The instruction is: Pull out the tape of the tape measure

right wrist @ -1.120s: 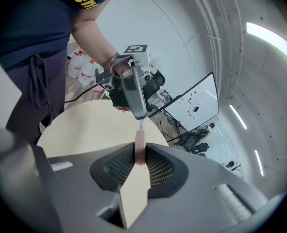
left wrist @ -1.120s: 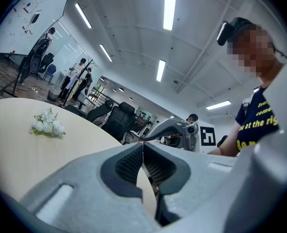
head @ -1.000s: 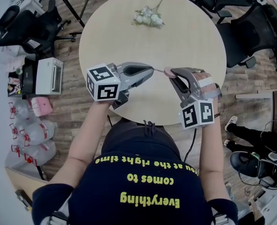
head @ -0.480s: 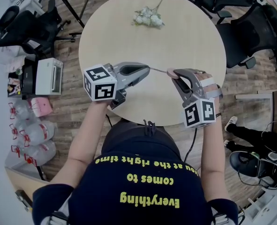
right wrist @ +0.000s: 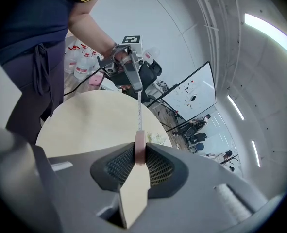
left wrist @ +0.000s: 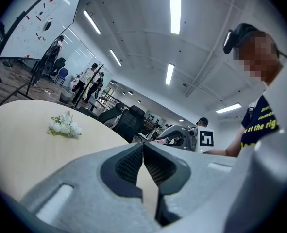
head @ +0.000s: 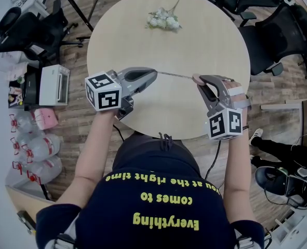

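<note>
as right gripper (head: 197, 79) clamps one tape measure (right wrist: 140, 148), left gripper (head: 154, 72): tape (head: 175, 75).

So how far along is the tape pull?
A length of tape already spans from the left gripper to the right gripper, above the table. In hand: left is shut on the tape's end, right clamps the pink case. Left: draw them farther apart if more tape is wanted.

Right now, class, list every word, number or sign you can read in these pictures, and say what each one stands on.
"Everything comes to you at the right time": yellow print on the person's dark shirt, upside down in the head view.
On the tape: markings too small to read.
On the whiteboard: writing too small to read.
On the marker cubes: square patterns only, no words.
</note>
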`<state>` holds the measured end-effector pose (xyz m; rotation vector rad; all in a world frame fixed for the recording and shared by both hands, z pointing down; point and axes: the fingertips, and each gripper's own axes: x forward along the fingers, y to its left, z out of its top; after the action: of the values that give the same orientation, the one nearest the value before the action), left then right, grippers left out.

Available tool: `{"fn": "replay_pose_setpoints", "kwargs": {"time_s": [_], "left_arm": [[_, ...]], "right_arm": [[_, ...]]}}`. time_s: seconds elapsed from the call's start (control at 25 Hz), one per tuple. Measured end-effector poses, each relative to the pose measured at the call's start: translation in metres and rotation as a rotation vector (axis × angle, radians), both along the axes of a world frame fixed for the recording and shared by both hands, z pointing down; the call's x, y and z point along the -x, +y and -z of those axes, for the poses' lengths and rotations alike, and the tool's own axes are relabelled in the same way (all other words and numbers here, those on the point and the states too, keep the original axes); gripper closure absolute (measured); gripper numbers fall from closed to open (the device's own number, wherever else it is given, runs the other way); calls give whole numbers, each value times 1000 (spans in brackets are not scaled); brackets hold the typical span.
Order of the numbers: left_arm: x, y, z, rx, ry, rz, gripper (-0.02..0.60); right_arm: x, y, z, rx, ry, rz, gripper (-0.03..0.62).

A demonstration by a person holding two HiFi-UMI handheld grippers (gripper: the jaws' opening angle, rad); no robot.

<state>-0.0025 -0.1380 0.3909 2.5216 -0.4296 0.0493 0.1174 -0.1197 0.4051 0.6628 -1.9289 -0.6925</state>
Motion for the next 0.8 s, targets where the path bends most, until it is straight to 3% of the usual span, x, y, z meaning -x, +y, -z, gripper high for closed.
{"fn": "replay_pose_setpoints", "kwargs": {"time_s": [0.8], "left_arm": [[61, -25, -4, 8, -25, 147, 574]], "right_arm": [[-42, -3, 0, 4, 62, -73, 511]]}}
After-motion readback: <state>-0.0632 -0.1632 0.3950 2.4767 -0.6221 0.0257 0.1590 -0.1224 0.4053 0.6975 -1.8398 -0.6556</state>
